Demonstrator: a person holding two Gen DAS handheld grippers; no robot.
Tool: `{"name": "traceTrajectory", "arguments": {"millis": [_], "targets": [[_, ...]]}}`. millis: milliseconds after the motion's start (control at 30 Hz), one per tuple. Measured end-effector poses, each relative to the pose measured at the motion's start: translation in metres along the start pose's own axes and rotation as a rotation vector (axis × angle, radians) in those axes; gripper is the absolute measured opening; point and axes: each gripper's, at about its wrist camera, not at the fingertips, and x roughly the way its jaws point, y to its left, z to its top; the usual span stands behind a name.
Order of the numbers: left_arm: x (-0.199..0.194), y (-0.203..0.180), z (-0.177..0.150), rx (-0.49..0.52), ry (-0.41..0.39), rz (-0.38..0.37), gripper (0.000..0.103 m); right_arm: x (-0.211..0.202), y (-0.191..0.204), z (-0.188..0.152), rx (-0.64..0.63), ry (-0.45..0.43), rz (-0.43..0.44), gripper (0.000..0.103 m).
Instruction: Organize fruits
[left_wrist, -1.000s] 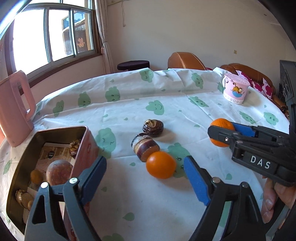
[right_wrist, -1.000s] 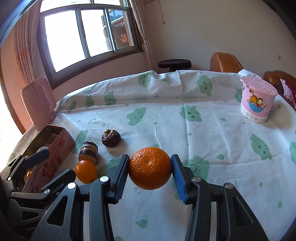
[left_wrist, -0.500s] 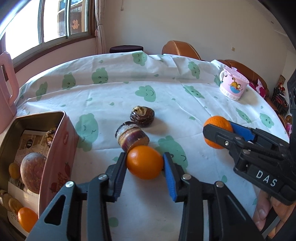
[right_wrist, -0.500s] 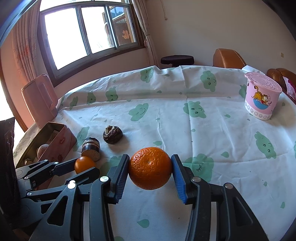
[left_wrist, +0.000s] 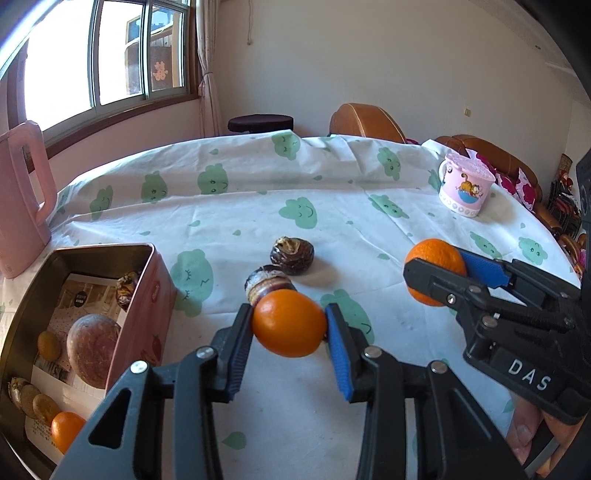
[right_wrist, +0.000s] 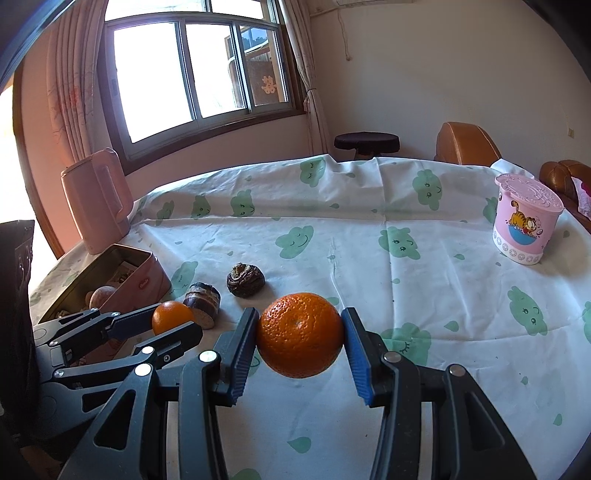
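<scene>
Both grippers hold fruit. The left gripper (left_wrist: 289, 334) has its 2 blue pads pressed on the sides of a smooth orange (left_wrist: 289, 322), narrowed just to the fruit's width, and the fruit looks clear of the cloth. The right gripper (right_wrist: 300, 341) is clamped the same way on a larger, dimpled orange (right_wrist: 300, 335), also off the table (right_wrist: 369, 236).

The tin (left_wrist: 153, 291) — an open pink box already holding a round brown fruit, a few small pieces and another small orange — sits at the table's left edge, down and to the left of the left gripper's jaws. That gripper is clearly the nearer one; in the right wrist view it lies between the right gripper and the tin, so the left orange probably goes in first, with a short sideways carry over the near wall.

2 dark fruits remain on the cloth: a cut, cylinder-shaped one (left_wrist: 267, 284) just behind the left orange, and a wrinkled round one (left_wrist: 291, 251) beyond it.
</scene>
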Motion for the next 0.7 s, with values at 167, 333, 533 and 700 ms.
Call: {"name": "traceTrajectory", "arguments": {"millis": [167,333,533,700], "targets": [[-0.004,0.000,0.000,0.002,-0.024,0.012,0.041,-0.003,0.001,0.000,-0.009,-0.010,0.006,0.048],[-0.008,0.000,0.000,-0.001,-0.044,0.021,0.041,-0.007,0.002,-0.001,-0.017,-0.032,0.010,0.048],[-0.013,0.002,-0.001,-0.013,-0.070,0.025,0.041,-0.010,0.003,-0.001,-0.021,-0.051,0.012,0.048],[-0.017,0.002,-0.002,-0.014,-0.092,0.030,0.041,-0.014,0.003,-0.001,-0.024,-0.072,0.013,0.048]]}}
